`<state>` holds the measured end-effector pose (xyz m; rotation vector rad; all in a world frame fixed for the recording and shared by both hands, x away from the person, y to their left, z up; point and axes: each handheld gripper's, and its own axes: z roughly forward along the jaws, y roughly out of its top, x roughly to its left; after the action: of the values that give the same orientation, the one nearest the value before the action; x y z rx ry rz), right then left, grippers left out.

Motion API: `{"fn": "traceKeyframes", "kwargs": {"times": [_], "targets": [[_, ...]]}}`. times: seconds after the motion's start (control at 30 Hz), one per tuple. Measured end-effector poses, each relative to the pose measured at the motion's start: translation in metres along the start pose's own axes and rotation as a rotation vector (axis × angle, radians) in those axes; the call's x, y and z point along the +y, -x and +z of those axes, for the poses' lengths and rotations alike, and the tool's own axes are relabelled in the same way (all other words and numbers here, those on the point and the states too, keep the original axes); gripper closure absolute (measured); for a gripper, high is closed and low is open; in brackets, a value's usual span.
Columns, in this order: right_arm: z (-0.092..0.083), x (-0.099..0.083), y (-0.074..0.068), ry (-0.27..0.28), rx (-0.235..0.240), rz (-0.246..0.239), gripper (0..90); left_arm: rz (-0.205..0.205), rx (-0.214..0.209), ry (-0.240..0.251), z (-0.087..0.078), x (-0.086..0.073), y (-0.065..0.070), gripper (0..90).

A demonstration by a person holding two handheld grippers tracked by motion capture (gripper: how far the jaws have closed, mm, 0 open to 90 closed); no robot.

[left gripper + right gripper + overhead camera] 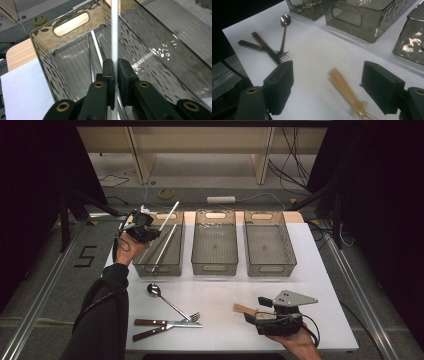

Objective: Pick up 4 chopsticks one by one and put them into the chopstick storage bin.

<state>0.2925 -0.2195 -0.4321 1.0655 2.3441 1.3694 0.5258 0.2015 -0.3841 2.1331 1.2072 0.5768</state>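
Chopstick going into the left bin
Left gripper [114,72] pinches 1 white chopstick [114,30] over the bin [178,227] at 10 o'clock; next, release. Right gripper [327,86] gapes empty.

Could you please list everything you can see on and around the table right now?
White chopstick: one, white, clamped in the left tool over the left bin.
Second chopstick: one, white, lying in the left bin.
Bins: three, smoky clear, in a row at the table's far side.
Spoon: one, silver, near left of the table.
Fork: one, silver head, beside the spoon's handle end.
Knife: one, brown handle, crossing the fork's handle.
Amber handle: one, translucent orange, on the table between the right tool's open jaws.
Tape roll: one, yellow, on the floor beyond the table.
Left tool: black, shut.
Right tool: black, open.
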Motion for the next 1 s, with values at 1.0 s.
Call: {"fn": "traceKeyframes", "kwargs": {"times": [1.0], "targets": [[0.000,0.000,0.000,0.000,0.002,0.002,26.7,-0.057,0.011,-0.021,0.028,-0.029,-0.003,82.8]]}}
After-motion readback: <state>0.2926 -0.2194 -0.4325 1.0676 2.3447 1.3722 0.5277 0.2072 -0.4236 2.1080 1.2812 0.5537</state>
